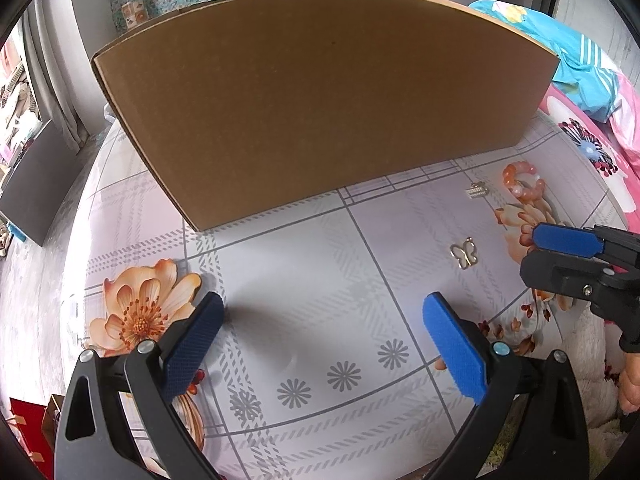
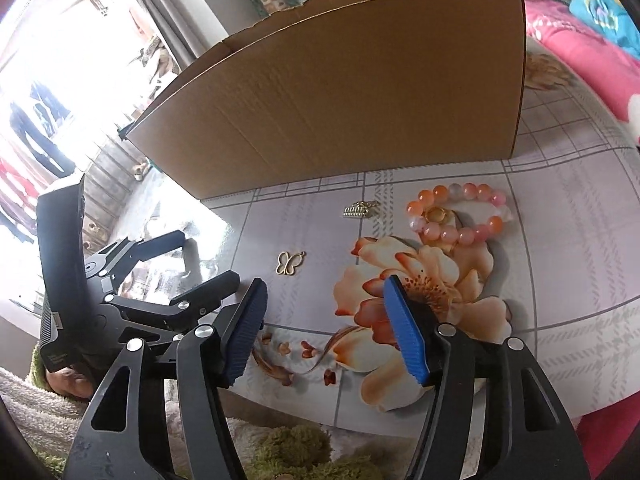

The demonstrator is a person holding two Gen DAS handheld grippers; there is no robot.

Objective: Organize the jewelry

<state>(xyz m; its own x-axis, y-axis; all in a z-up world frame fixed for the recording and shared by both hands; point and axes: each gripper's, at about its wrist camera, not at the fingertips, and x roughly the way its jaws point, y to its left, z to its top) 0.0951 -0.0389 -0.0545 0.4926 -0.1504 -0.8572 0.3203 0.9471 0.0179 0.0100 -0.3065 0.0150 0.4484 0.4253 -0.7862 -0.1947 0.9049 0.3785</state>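
Jewelry: bead bracelet, butterfly charm on table by cardboard box; left gripper and right gripper both spread, empty.

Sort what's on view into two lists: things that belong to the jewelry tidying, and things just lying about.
For the job:
- bead bracelet
- gold ring inside the bracelet's loop
- butterfly pendant
- small gold clasp piece
- cardboard box, probably where they go

Lying about:
- pink bedding
- blue garment
- green fluffy mat
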